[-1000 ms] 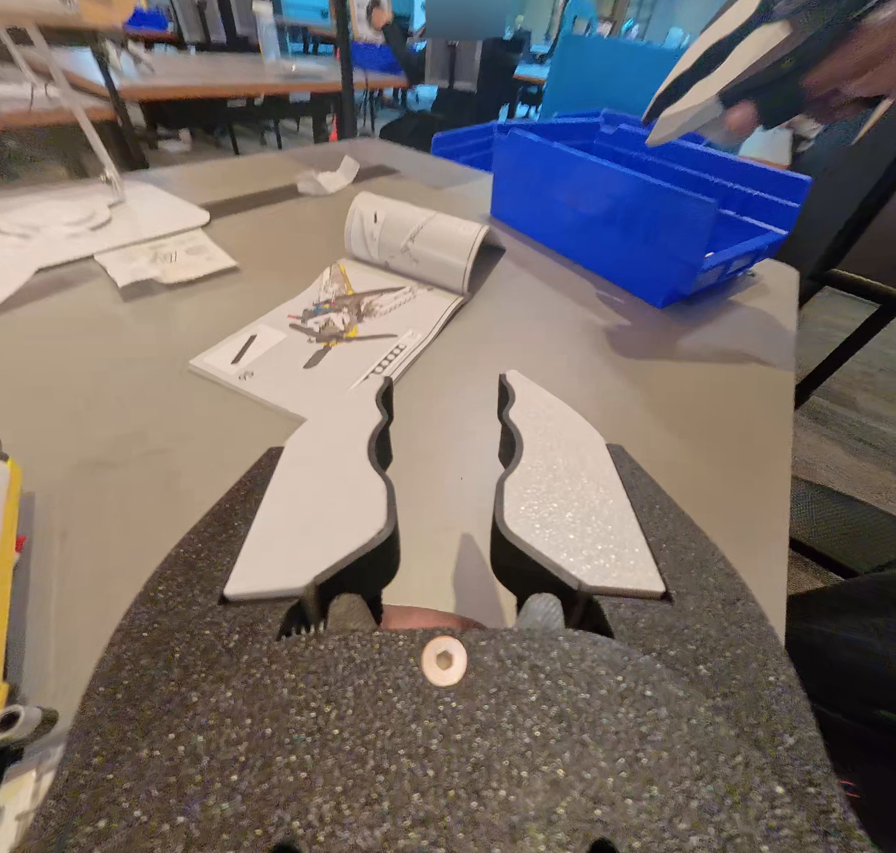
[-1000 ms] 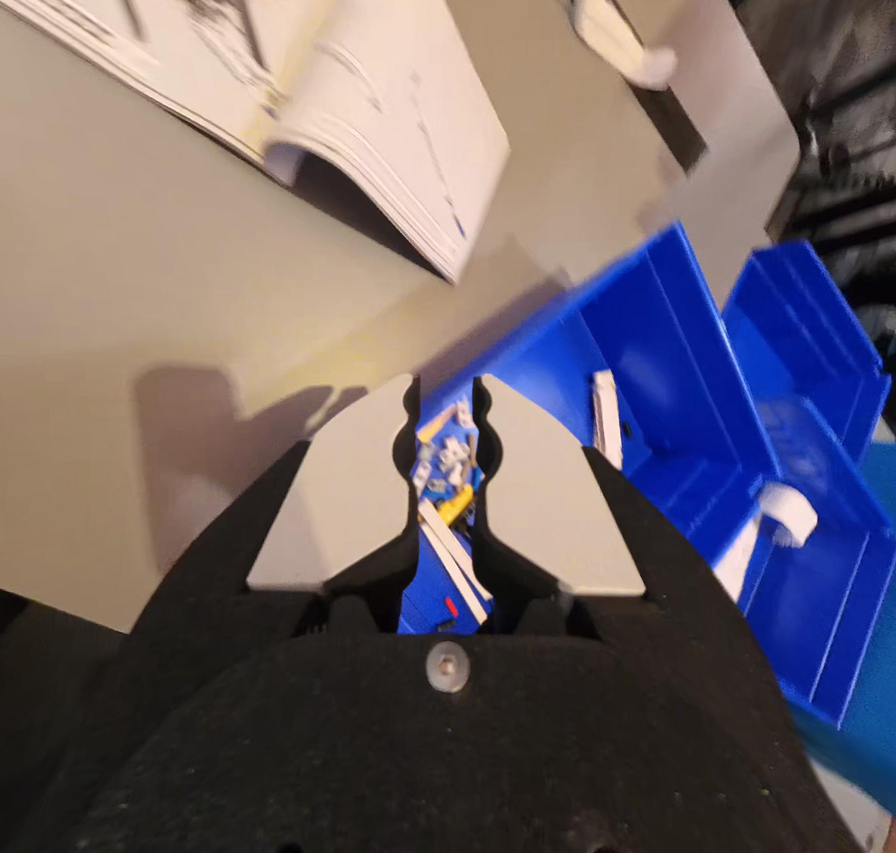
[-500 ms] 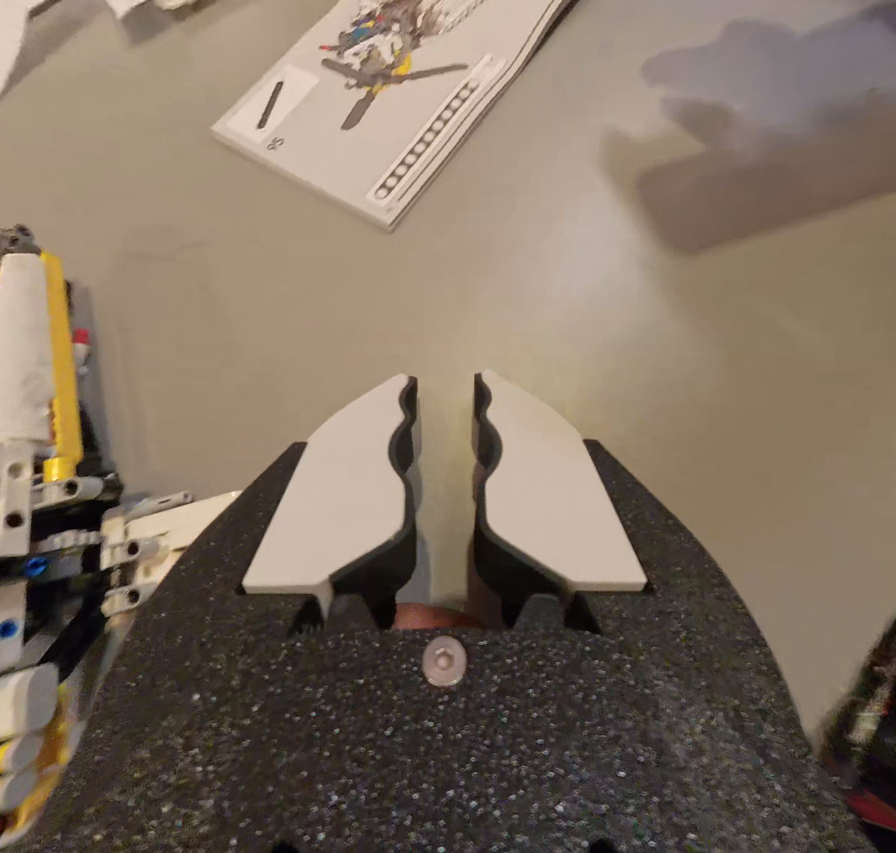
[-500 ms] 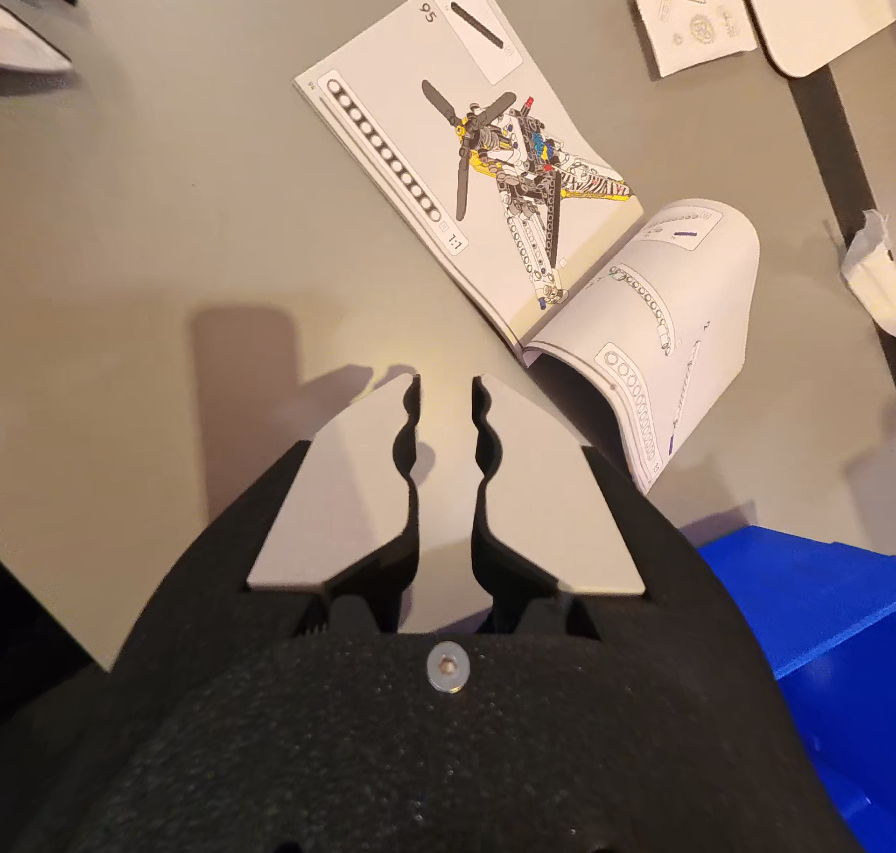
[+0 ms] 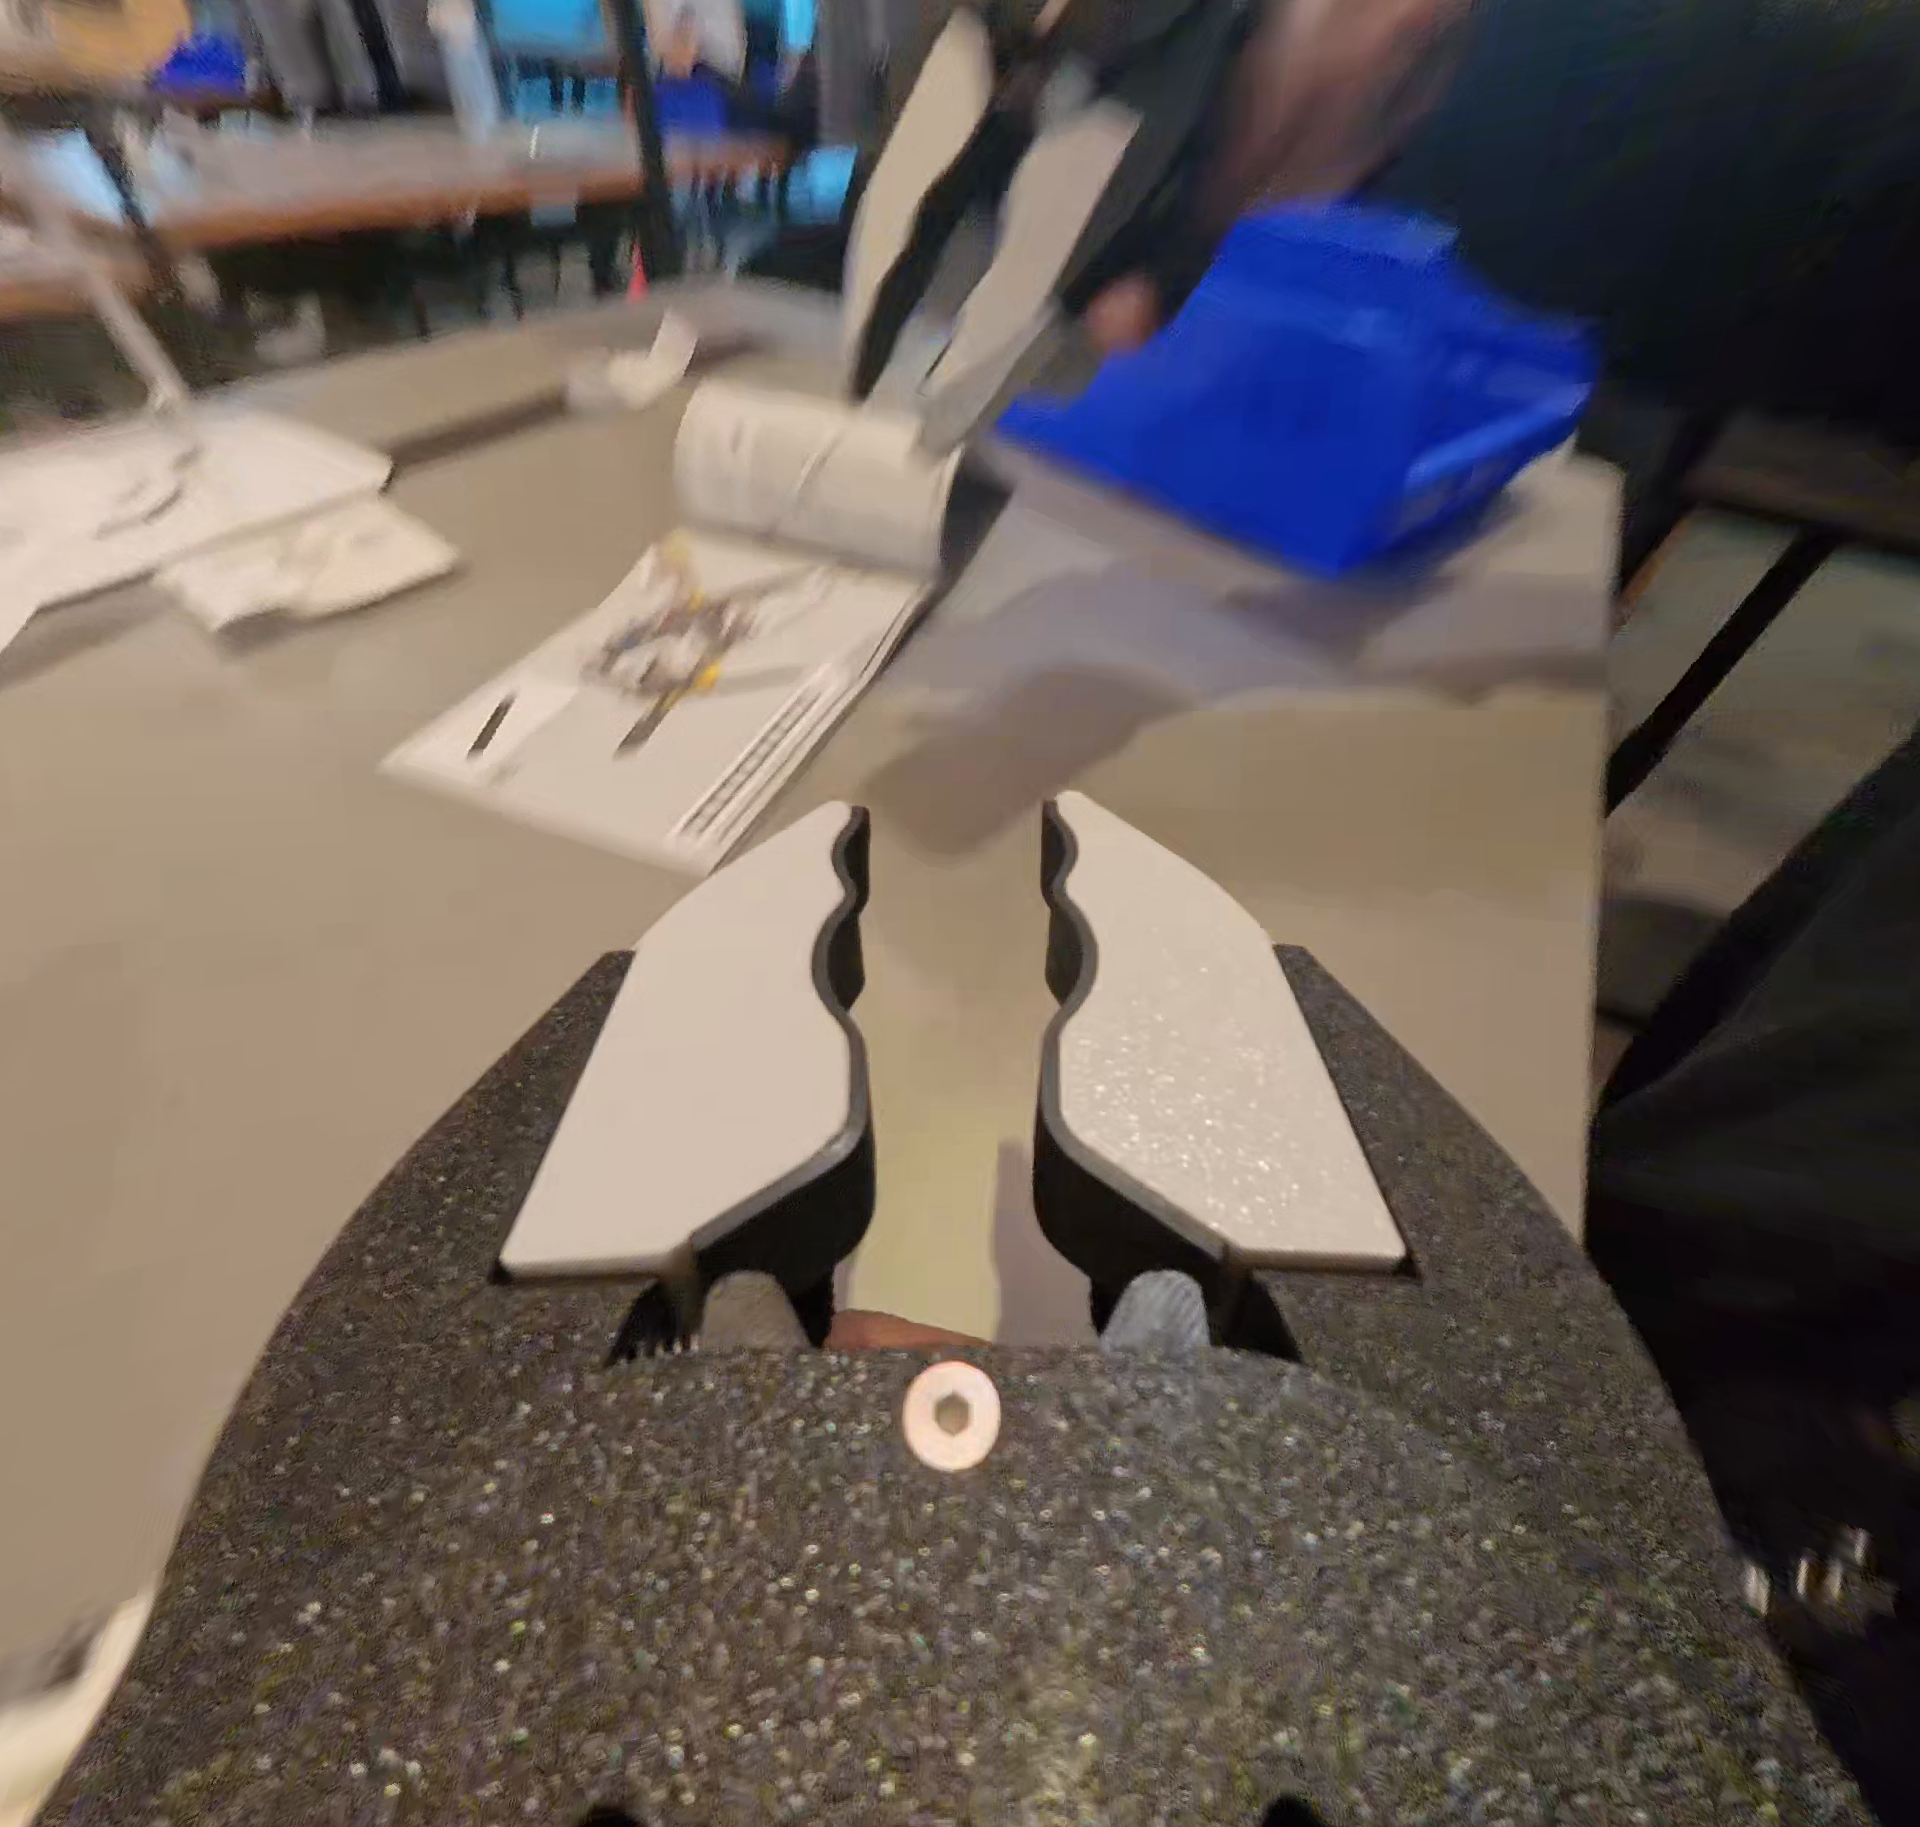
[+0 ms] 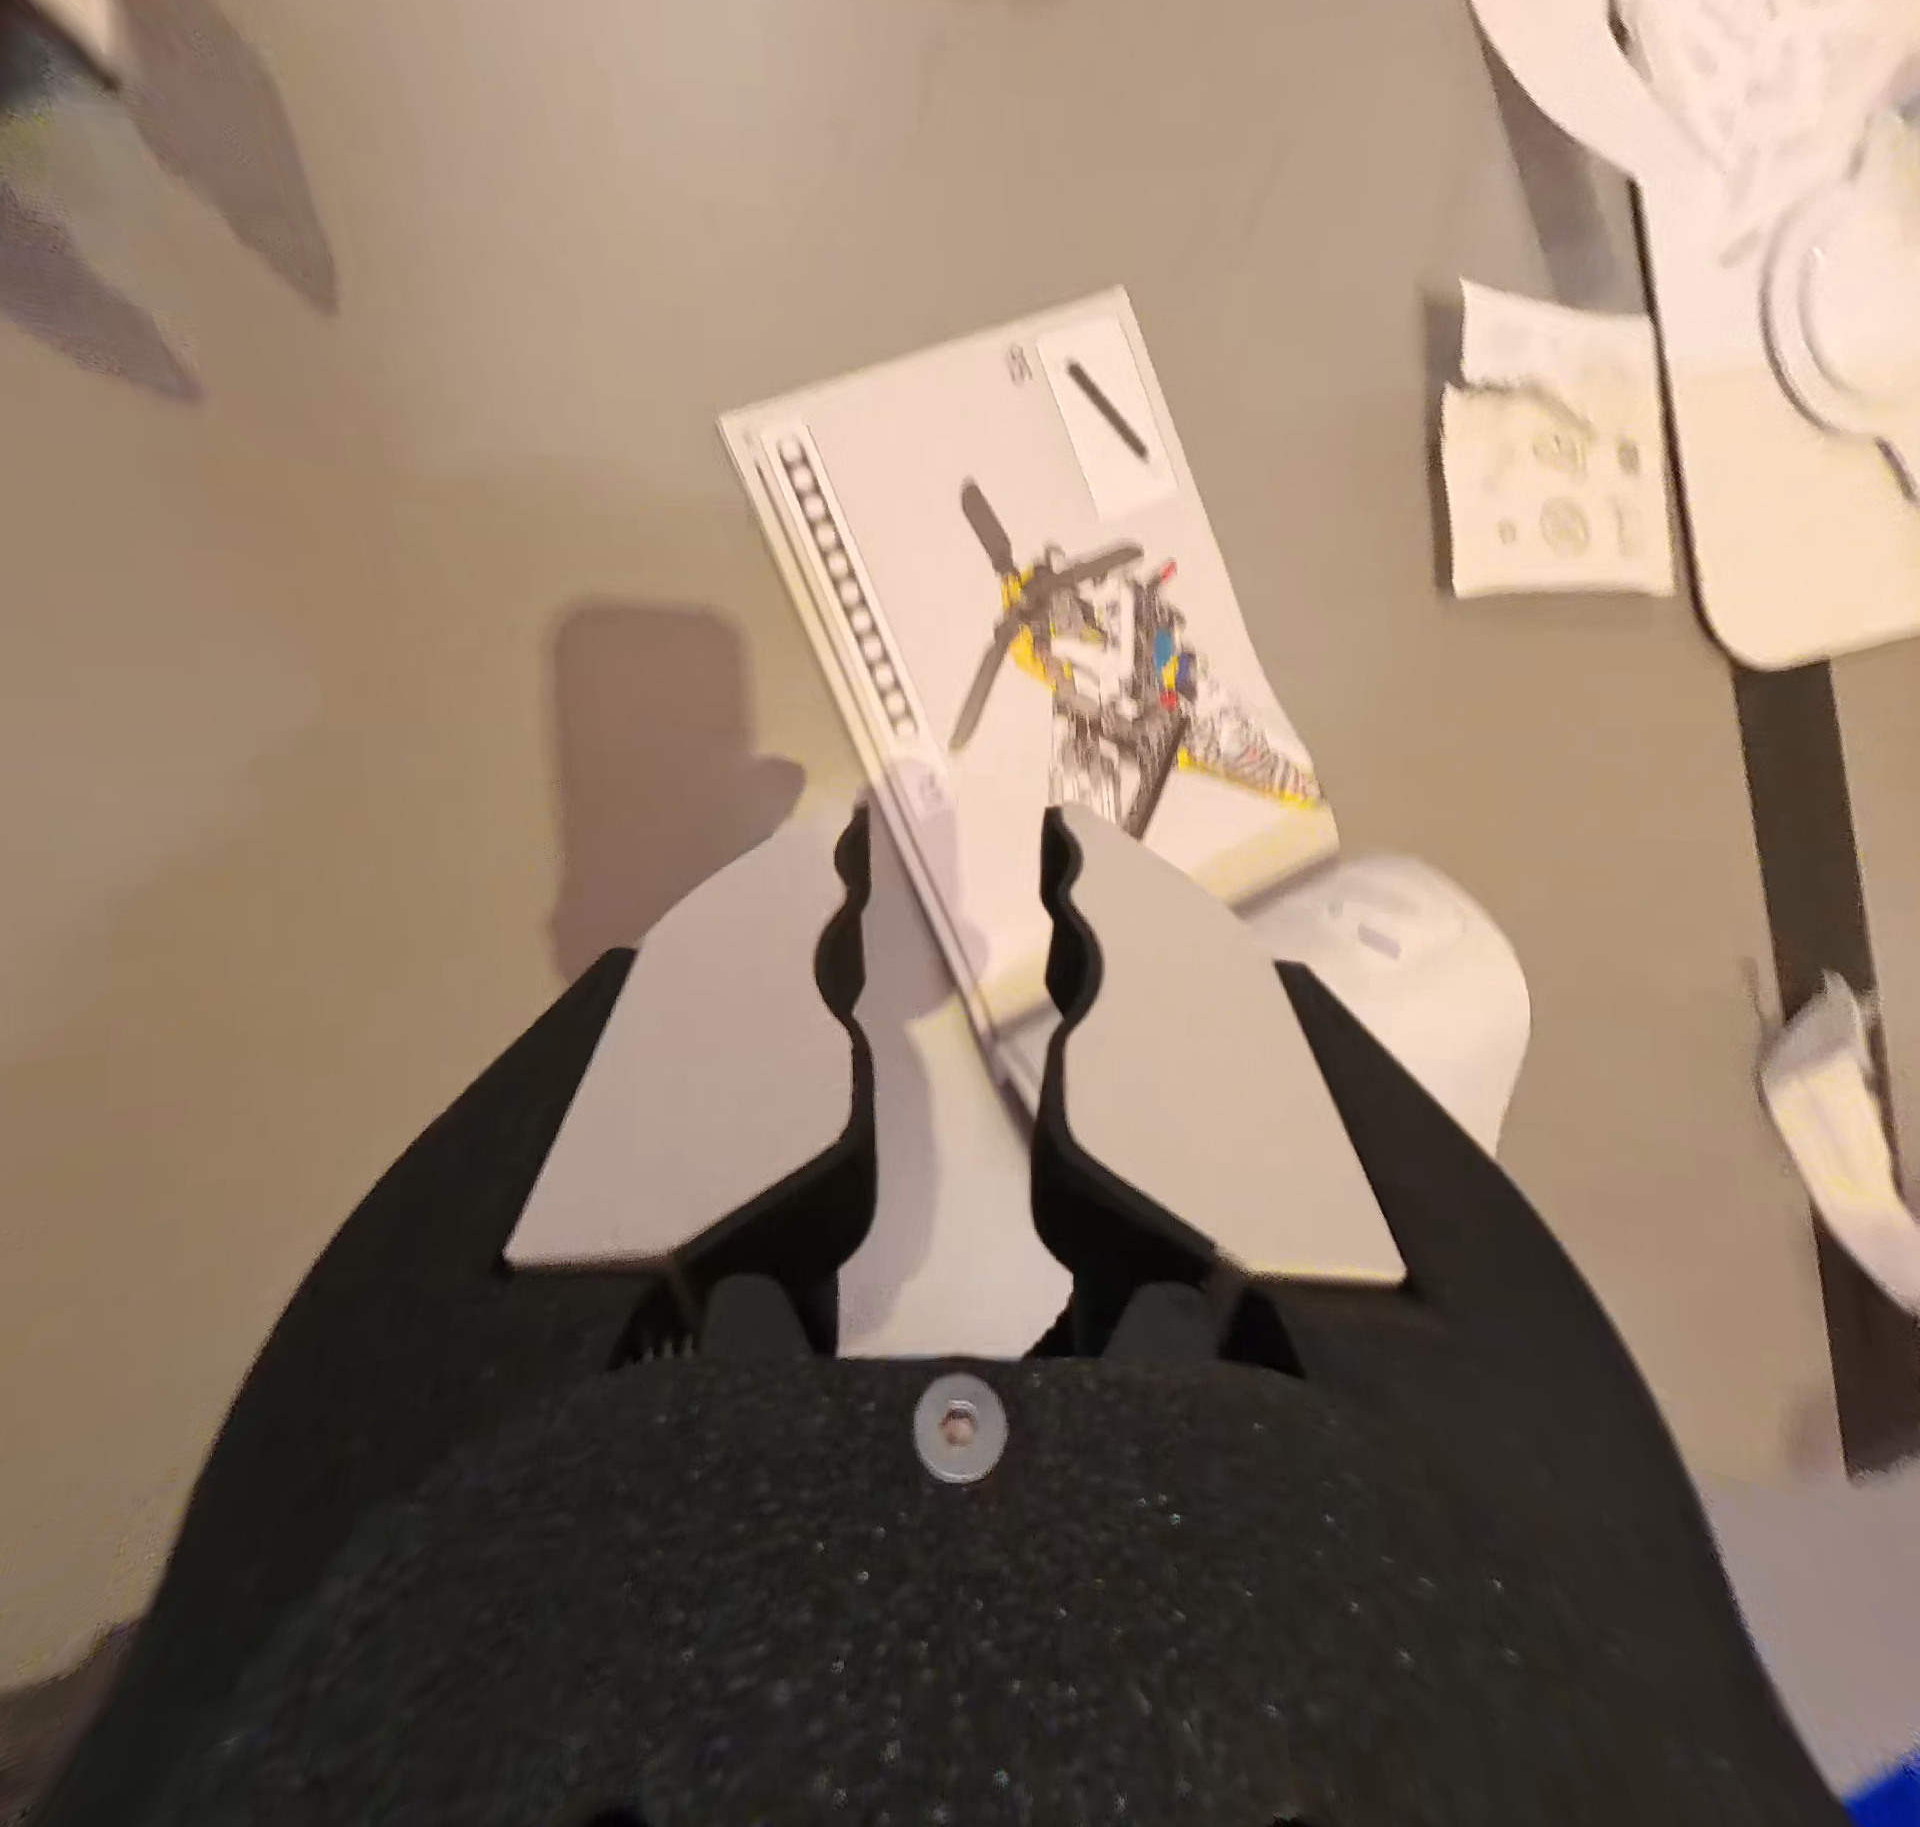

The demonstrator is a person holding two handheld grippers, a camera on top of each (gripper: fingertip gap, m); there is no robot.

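Since a second earlier, right gripper (image 6: 951, 821) had left the blue bin (image 5: 1320, 385), contents hidden, and hung over the open instruction booklet (image 6: 1039, 572) on the table (image 6: 416, 530), jaws narrowly apart, bare. Left gripper (image 5: 951, 821) likewise.

Worktop (image 5: 260, 946) grey-beige. Booklet (image 6: 1039, 572) white, printed model grey, yellow, dots of blue, red; striped tail, possibly zebra pattern. Bin (image 5: 1299, 395) bright blue. Fingers (image 5: 717, 1029) pale grey, black-edged; housing speckled black.
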